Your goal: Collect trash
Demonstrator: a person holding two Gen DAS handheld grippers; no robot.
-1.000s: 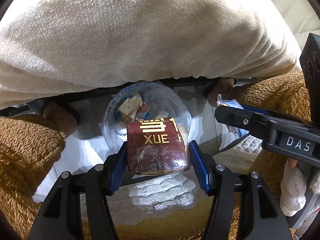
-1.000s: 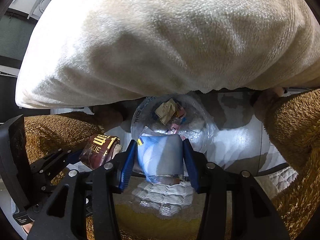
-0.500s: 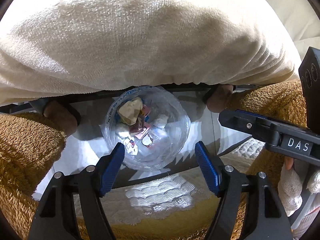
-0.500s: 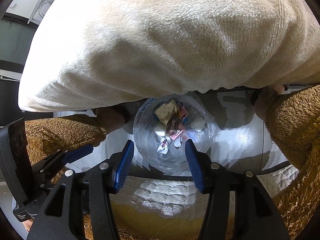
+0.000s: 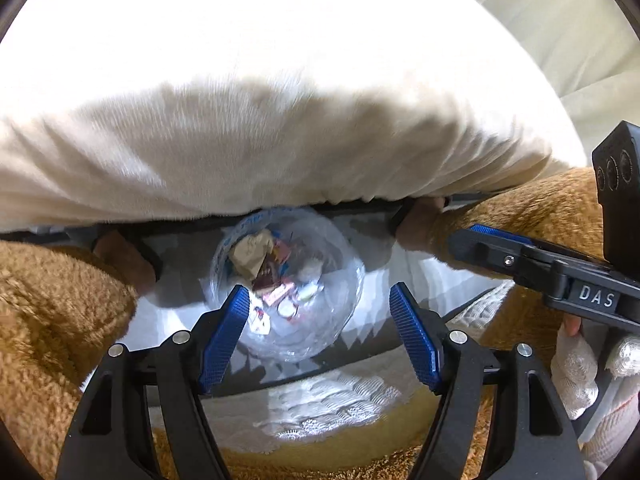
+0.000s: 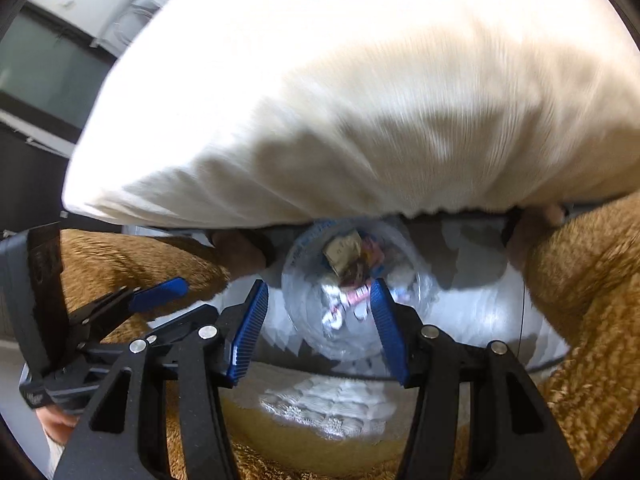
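A bin lined with a clear plastic bag (image 5: 288, 280) stands on the floor below me, and shows in the right wrist view (image 6: 348, 288) too. It holds several scraps of trash: a crumpled tan paper (image 5: 252, 254), pink and red wrappers (image 5: 276, 292). My left gripper (image 5: 320, 320) is open and empty above the bin's near rim. My right gripper (image 6: 318, 316) is open and empty above the same bin. The right gripper shows from the side in the left wrist view (image 5: 532, 256); the left gripper shows in the right wrist view (image 6: 120, 304).
A cream blanket-covered cushion (image 5: 280, 100) overhangs the bin from behind. Brown fleece sleeves or cushions (image 5: 60, 320) flank it on both sides (image 6: 580, 300). A white lace mat (image 5: 328, 408) on a yellow edge lies under the grippers. The floor is pale and glossy (image 6: 480, 320).
A second ago the left gripper held a dark red packet and the right a pale blue packet. Both opened and the packets dropped into the bin. Both grippers have since pulled back slightly.
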